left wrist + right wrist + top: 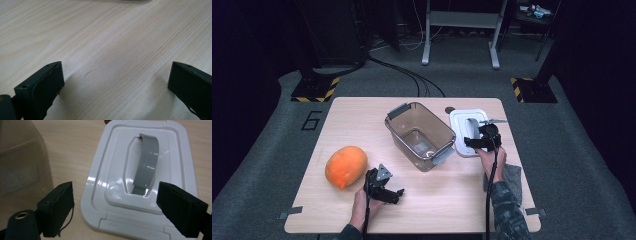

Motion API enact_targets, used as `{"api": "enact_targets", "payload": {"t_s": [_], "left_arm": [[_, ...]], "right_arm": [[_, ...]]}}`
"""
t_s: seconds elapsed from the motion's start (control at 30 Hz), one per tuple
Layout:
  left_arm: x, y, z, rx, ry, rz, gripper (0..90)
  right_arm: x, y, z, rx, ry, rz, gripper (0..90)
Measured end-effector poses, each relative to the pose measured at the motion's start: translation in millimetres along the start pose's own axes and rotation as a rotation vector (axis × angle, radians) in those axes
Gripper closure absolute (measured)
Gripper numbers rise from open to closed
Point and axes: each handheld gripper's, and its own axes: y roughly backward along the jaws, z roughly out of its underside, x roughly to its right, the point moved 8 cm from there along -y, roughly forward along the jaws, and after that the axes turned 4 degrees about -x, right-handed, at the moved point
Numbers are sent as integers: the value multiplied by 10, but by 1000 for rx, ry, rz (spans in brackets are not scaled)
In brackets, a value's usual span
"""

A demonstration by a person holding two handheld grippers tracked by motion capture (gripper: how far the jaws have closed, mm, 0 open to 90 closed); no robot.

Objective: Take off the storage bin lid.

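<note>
A: Count what is on the light wooden table (pixel 452 195), nearest first.

B: 2 tongs. The left tongs (pixel 398 193) sit low over bare wood at the near edge, held in the person's left hand (pixel 362 204). In the left gripper view the left tongs (pixel 116 83) stand wide apart with nothing but wood grain between the jaws.

A: And beside them?

B: 1 orange rounded soft lump (pixel 345 166), just left of the left tongs and apart from them.

A: The right side?

B: 1 grey cloth-like patch (pixel 512 176) lies at the near right under the person's right forearm. Beyond it the right tongs (pixel 476 142) hang over the near end of 1 white rectangular plastic lid (pixel 460 120). In the right gripper view the right tongs (pixel 115 206) are spread wide, gripping nothing; the white rectangular plastic lid (pixel 107 180) lies flat on the table with its 1 grey arched handle (pixel 147 167) ahead, between the jaws and untouched.

A: Anything crowding it?

B: 1 clear brownish plastic bin with 2 grey end latches (pixel 398 131) stands just left of the lid, open-topped. Its wall (pixel 22 162) looms close to the left jaw in the right gripper view.

A: Farther off?

B: Past the table, grey carpet (pixel 462 75), 2 black-and-yellow striped bases (pixel 316 90), cables, and 1 grey metal frame with 2 legs (pixel 461 20).
</note>
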Motion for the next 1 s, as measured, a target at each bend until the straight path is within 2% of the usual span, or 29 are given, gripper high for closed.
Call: {"api": "enact_targets", "payload": {"t_s": [0.03, 0.13, 0.3, 0.47, 0.6, 0.67, 0.7, 0.83, 0.87, 0.9, 1.0], "left_arm": [[4, -2, 0, 1, 4, 3, 0], [0, 0, -1, 1, 1, 0, 0], [0, 0, -1, 1, 2, -2, 0], [-4, 12, 0, 0, -10, -21, 0], [0, 14, -1, -1, -10, -18, 0], [2, 17, 2, -2, -10, -12, 0], [6, 21, 4, 1, -10, -12, 0], [15, 51, 20, -8, -18, -10, 0], [27, 55, 18, -1, -13, -9, 0], [25, 74, 22, -8, -25, -16, 0], [60, 126, 3, 9, -19, -1, 0]], "right_arm": [[-36, 22, 26, -5, -3, -6, 130], [-96, 76, 109, 1, 32, -19, 117], [-204, 146, 278, 14, 46, -37, 102], [-335, 188, 487, 12, 84, -61, 93], [-453, 169, 650, -3, 110, -75, 88], [-483, 165, 692, -9, 107, -86, 87], [-534, 145, 765, -13, 135, -90, 85], [-641, 99, 888, -21, 130, -104, 85], [-662, 82, 919, -26, 143, -102, 85], [-681, 60, 942, -24, 159, -97, 85], [-735, 18, 1015, -25, 159, -108, 87]]}}
